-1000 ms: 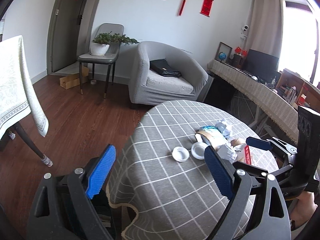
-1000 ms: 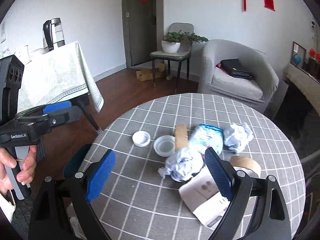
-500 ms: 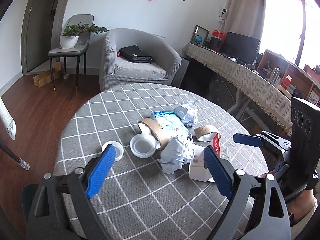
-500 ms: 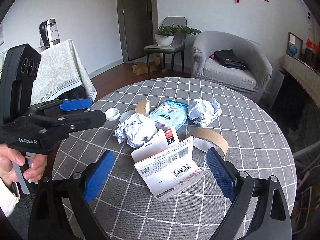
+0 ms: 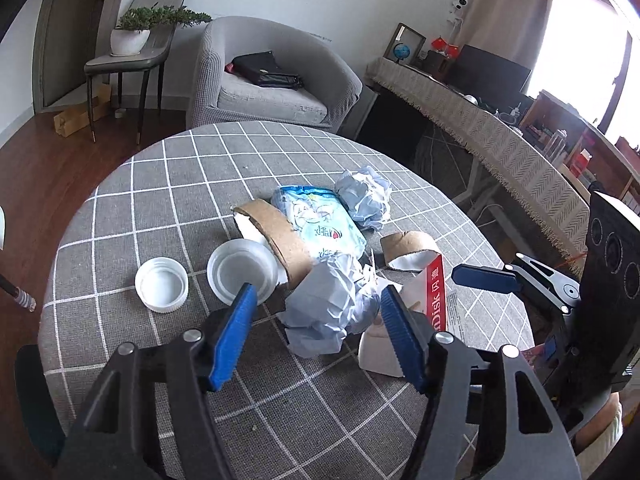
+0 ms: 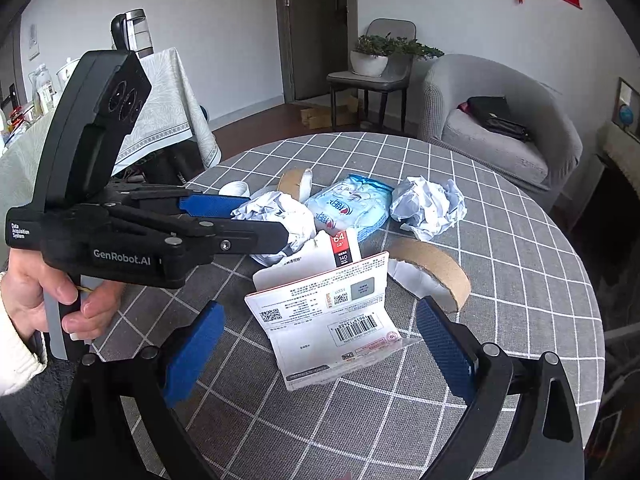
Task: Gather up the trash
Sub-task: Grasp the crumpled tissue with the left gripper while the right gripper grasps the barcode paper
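Crinkled pale-blue paper ball [image 5: 332, 300] between closing left tool [image 5: 316, 320] pads, untouched, right tool [image 6: 320, 344] wide apart over glossy folded card packaging [image 6: 332, 320], checked cloth counter [image 5: 160, 184]

Grey armchair [image 5: 276, 80] — black bag [image 5: 266, 70] on it, potted plant [image 5: 138, 32] on chair [image 5: 128, 60], checked tablecloth [image 5: 160, 184]

Crumpled paper ball [image 5: 332, 300] lies centre-table, blue wrapper [image 5: 320, 224] at its 12 o'clock, opened card package [image 6: 332, 312] at 3.
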Demonstrator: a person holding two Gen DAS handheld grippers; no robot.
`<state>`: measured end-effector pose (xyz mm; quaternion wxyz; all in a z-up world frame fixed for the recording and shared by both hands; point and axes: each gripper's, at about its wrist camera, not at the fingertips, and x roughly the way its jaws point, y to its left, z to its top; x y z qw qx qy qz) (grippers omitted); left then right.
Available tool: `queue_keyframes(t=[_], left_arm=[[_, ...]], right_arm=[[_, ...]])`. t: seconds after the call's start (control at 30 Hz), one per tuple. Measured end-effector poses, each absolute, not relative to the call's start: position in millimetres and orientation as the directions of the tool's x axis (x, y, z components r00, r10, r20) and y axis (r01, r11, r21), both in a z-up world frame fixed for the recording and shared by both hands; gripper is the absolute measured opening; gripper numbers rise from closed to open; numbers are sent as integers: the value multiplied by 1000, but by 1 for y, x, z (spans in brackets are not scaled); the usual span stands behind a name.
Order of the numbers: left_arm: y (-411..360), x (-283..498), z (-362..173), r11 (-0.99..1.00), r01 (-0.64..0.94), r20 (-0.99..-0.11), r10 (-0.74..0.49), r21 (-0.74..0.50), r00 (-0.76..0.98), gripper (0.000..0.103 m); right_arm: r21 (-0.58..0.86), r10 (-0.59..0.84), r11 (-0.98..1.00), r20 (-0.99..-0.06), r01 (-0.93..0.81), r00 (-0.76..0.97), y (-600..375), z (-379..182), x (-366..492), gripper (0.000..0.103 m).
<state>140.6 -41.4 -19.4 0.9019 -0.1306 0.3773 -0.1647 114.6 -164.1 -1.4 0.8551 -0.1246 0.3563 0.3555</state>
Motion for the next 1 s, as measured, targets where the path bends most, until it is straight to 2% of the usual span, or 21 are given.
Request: queue_keyframes(t=[0.17,0.53,0.73,0.77,0.83,0.87,0.9,0.93,0.97,1.0], left_arm=[[-38,139,-17,896,221,-627,-429,-384,650,47],[-21,122,3,877,243,-581,-460,-414,671,45],[-7,118,10,885,214,-574,-436,-414,694,44],[-4,117,11,886,210,-572,-432,-414,697,44],[3,116,13,889,201,-569,-423,-412,705,43],[7,115,14,889,199,-568,-422,-413,707,38],[9,115,15,889,200,-568,-423,-412,706,34],[11,114,15,892,201,-571,-418,-405,706,25],[12,113,15,896,202,-576,-413,-395,706,21],[14,113,15,900,201,-580,-408,-388,705,21]], right_arm=[[52,527,711,-701,-702,482,-154,1,123,97],[56,521,708,-715,-704,466,-147,-6,136,97],[34,508,707,-719,-707,474,-136,-6,140,97],[32,506,707,-721,-707,474,-135,-6,141,93],[27,494,710,-731,-704,470,-131,-7,143,79],[25,485,717,-736,-696,473,-130,-8,144,75],[35,486,721,-737,-692,469,-130,-7,146,74],[44,489,722,-739,-690,464,-130,-6,146,74],[52,492,724,-738,-688,462,-130,-4,146,74],[61,500,725,-732,-686,463,-130,-2,145,74]])
